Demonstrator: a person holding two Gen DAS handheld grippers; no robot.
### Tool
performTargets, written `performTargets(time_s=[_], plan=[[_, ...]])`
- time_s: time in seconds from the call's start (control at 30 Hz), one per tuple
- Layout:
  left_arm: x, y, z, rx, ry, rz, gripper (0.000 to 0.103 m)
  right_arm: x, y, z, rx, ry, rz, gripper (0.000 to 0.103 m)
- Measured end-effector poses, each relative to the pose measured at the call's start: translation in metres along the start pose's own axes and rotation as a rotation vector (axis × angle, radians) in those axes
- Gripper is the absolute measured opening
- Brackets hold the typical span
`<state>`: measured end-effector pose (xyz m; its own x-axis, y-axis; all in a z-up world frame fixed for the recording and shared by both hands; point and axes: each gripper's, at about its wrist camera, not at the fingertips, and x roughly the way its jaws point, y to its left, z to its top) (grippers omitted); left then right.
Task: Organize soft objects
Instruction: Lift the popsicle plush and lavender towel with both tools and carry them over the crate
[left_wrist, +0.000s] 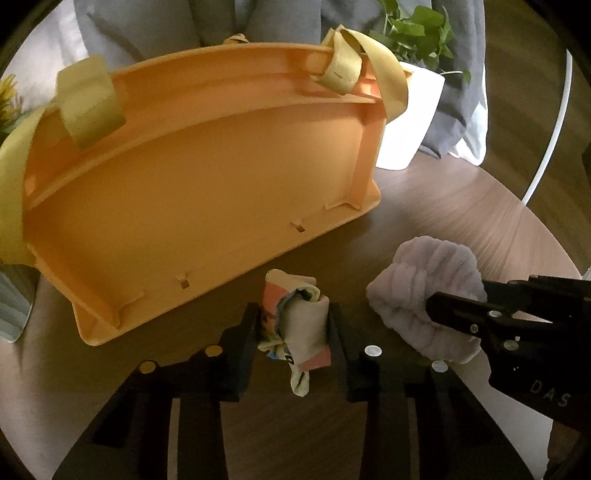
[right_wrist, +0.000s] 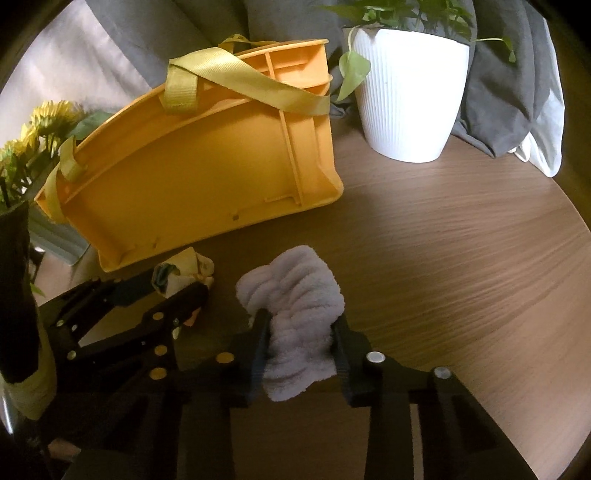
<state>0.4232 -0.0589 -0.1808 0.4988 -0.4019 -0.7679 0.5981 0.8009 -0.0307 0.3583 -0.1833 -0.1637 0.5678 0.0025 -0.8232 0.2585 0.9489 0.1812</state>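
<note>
An orange plastic basket (left_wrist: 207, 199) with yellow-green straps (left_wrist: 92, 99) stands on the round wooden table; it also shows in the right wrist view (right_wrist: 207, 173). My left gripper (left_wrist: 291, 325) is shut on a patterned cream and pink sock (left_wrist: 295, 325), held just above the table in front of the basket. My right gripper (right_wrist: 301, 332) is shut on a fluffy lilac cloth (right_wrist: 295, 295), to the right of the sock. The cloth (left_wrist: 424, 291) and right gripper (left_wrist: 461, 314) show in the left wrist view; the sock (right_wrist: 184, 273) and left gripper (right_wrist: 173, 295) show in the right wrist view.
A white ribbed plant pot (right_wrist: 406, 96) stands behind the basket on the right. Yellow flowers (right_wrist: 40, 125) in a vase are at the left. Grey and white fabric (right_wrist: 509, 99) lies at the table's far edge. Bare wooden table (right_wrist: 461, 258) lies to the right.
</note>
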Motion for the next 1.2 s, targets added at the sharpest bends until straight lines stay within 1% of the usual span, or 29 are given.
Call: performTargets(time_s=[0.17, 0.37, 0.5, 0.67, 0.87, 1.2], plan=[[-0.014, 0.004, -0.002, -0.027, -0.009, 0.005, 0.034, -0.008, 0.006, -0.002, -0.011, -0.017, 0.002, 0.025], [-0.036, 0.006, -0.007, -0.072, -0.017, 0.029, 0.034, -0.02, 0.011, -0.004, -0.017, -0.036, 0.004, 0.025], [-0.056, 0.009, -0.013, -0.107, -0.032, 0.03, 0.034, -0.029, 0.011, -0.004, -0.024, -0.053, 0.009, 0.025], [-0.077, 0.007, -0.019, -0.125, -0.054, 0.045, 0.034, -0.044, 0.014, -0.007, -0.032, -0.08, 0.015, 0.025], [-0.106, 0.008, -0.023, -0.135, -0.105, 0.075, 0.034, -0.062, 0.022, -0.011, -0.051, -0.116, 0.028, 0.025], [-0.159, 0.005, -0.02, -0.167, -0.224, 0.119, 0.034, -0.098, 0.037, -0.009, -0.09, -0.2, 0.056, 0.025]])
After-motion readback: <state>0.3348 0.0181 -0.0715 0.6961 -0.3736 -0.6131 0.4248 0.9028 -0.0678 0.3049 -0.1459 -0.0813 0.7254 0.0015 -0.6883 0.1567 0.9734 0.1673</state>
